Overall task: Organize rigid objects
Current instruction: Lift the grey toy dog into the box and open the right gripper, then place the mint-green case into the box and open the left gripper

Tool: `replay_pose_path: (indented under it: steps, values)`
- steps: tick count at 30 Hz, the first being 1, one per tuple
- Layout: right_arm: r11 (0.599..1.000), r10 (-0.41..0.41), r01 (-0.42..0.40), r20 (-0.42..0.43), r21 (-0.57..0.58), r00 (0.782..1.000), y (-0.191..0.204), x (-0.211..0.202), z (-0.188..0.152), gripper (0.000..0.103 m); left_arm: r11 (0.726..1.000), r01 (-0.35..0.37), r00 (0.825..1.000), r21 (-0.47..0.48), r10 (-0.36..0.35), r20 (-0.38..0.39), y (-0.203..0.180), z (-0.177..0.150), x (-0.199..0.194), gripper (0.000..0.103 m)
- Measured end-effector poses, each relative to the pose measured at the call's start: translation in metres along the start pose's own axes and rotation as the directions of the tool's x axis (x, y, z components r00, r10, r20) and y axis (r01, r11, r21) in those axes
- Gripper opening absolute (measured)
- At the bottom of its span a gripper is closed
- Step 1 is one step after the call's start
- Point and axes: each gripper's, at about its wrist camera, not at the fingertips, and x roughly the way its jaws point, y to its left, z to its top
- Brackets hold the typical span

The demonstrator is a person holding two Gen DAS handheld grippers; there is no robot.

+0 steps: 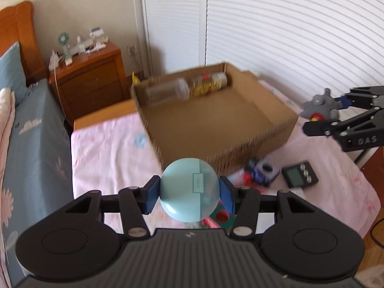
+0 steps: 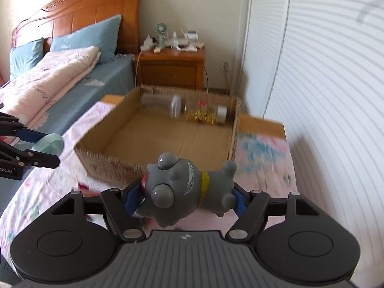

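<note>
My left gripper (image 1: 189, 190) is shut on a round pale-blue case (image 1: 189, 189), held above the pink cloth in front of the cardboard box (image 1: 276, 133). My right gripper (image 2: 186, 195) is shut on a grey toy animal (image 2: 184, 189) with a yellow collar, lifted just short of the box's near wall (image 2: 108, 163). Each gripper shows in the other view: the right gripper (image 1: 321, 117) with the grey toy (image 1: 319, 105) at the right edge, the left gripper (image 2: 45, 147) with the blue case (image 2: 50, 145) at the left edge. Inside the box lie a clear jar (image 1: 168, 91) and a jar of gold pieces (image 1: 208, 84) along the far wall.
On the pink cloth near the box lie a black timer (image 1: 300, 175), a small grey-and-blue toy (image 1: 261, 170) and a red-and-teal piece (image 1: 222, 217). A bed (image 2: 72, 81) runs along the left, a wooden nightstand (image 2: 171, 69) stands behind, and white slatted doors (image 2: 324, 72) fill the right.
</note>
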Motion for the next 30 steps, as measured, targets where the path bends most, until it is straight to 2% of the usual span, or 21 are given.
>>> replay_pose_path:
  steps: [8,10,11,15,22,30]
  values:
    - [1.000,0.005,-0.006,0.024,0.025,1.000,-0.001,0.032,0.042,0.079,0.999,-0.034,0.999,0.017,0.033,0.033,0.002,0.044,0.024,0.052]
    - [0.999,0.008,-0.009,0.030,0.030,1.000,-0.003,0.040,0.045,0.101,0.999,-0.037,0.999,0.018,0.036,0.038,0.000,0.051,0.030,0.052]
    - [0.999,-0.001,-0.001,0.036,0.041,0.999,-0.004,0.041,0.045,0.103,0.999,-0.039,0.998,0.019,0.038,0.040,-0.001,0.054,0.032,0.052]
    - [0.997,0.002,-0.005,0.031,0.083,1.000,-0.008,0.041,0.037,0.103,0.999,-0.035,0.999,0.026,0.034,0.040,-0.004,0.066,0.042,0.052]
    - [0.985,-0.049,0.044,0.029,0.167,0.998,-0.009,0.025,0.012,0.103,0.999,-0.026,0.999,0.023,0.025,0.032,-0.006,0.080,0.059,0.052]
    - [0.971,-0.055,0.050,0.017,0.234,0.998,-0.005,0.010,-0.021,0.103,0.999,-0.045,0.999,0.016,0.045,-0.003,-0.008,0.097,0.087,0.052]
